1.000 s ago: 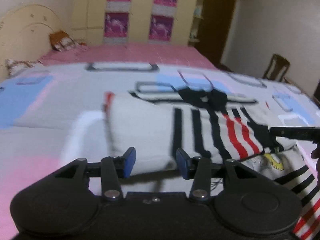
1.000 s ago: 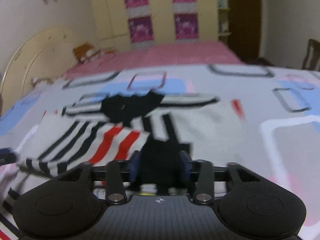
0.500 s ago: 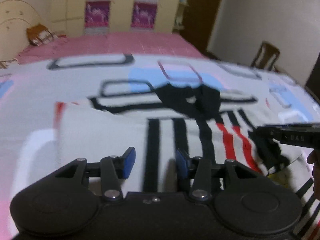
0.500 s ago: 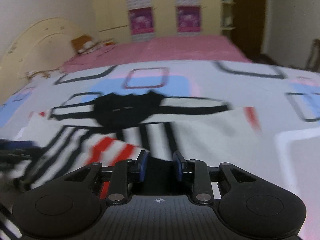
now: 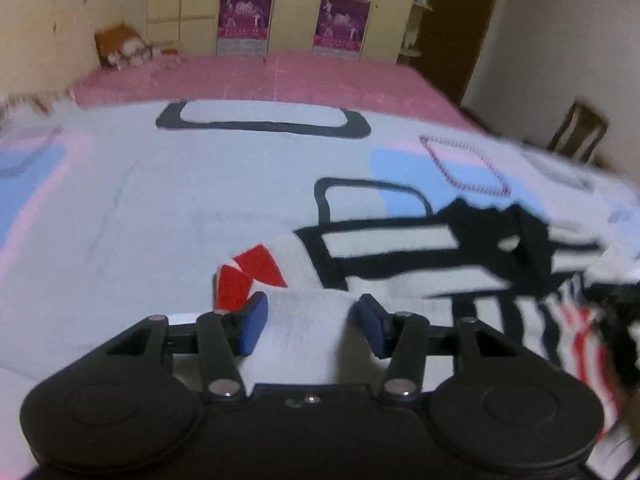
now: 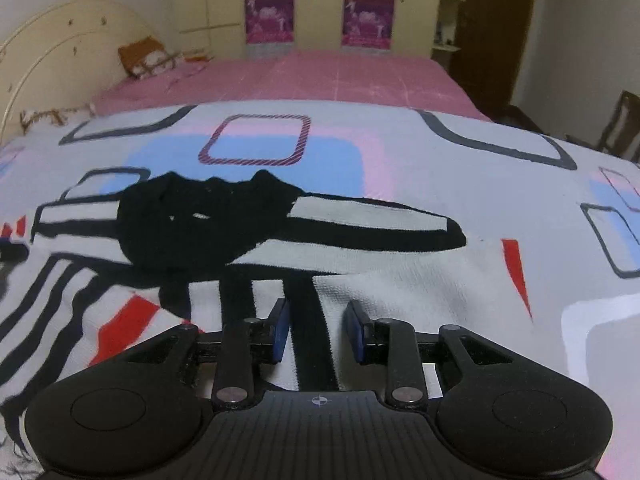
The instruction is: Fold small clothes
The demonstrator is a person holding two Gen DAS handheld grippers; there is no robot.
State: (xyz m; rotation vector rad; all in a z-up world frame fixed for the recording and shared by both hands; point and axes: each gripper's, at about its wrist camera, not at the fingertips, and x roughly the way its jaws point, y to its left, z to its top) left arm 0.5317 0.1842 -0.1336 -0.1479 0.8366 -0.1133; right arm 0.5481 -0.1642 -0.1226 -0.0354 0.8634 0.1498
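Note:
A small white knit sweater (image 5: 400, 240) with black and red stripes and a black collar (image 6: 200, 220) lies on the patterned bedspread. In the left wrist view my left gripper (image 5: 312, 320) is open, its blue pads either side of white sleeve fabric near the red cuff (image 5: 248, 276). In the right wrist view my right gripper (image 6: 318, 328) is open just above the sweater's body (image 6: 360, 292), over a black stripe, holding nothing. The sweater's right side is bunched and blurred in the left view.
The bedspread (image 6: 400, 152) is white with blue, pink and black rectangles. A pink sheet (image 6: 320, 76) lies beyond it, with a headboard (image 6: 60, 52) at left, wardrobe doors behind and a wooden chair (image 5: 580, 132) at right.
My right gripper has let go of the black-striped fabric and opened. My left gripper has swung left to the sweater's sleeve end, still open.

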